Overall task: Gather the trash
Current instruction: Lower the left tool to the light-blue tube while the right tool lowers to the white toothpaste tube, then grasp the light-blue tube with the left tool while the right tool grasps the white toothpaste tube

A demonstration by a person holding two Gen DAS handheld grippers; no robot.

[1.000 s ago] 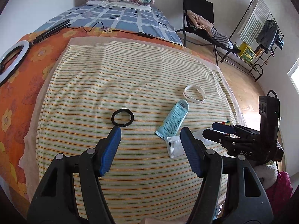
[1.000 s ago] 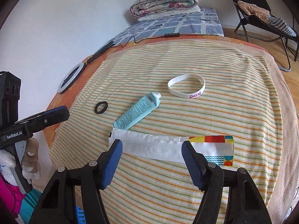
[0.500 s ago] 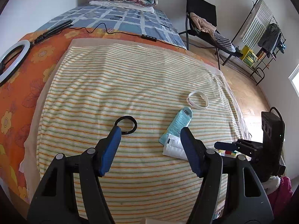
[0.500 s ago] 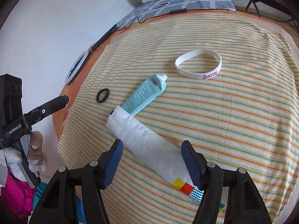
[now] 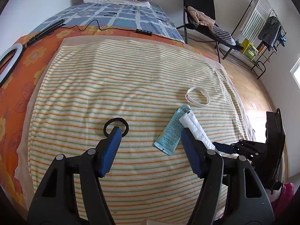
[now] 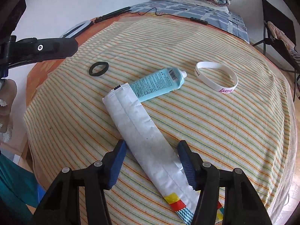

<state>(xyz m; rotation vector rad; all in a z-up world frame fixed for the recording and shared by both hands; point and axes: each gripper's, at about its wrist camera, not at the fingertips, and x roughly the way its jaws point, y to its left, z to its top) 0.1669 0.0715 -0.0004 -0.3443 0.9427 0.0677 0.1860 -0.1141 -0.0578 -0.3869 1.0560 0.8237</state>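
While both claws gape empty, one wrapper [image 6: 142, 136], one tube [image 6: 157, 83], two rings lie.

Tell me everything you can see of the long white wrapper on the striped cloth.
The white wrapper is a long, flat, crinkled packet with a centre seam, apparently plastic or foil, and yellow, red and teal print at its near end. It lies diagonally on the striped cloth, its far end overlapping the blue tube. The open right gripper straddles it.
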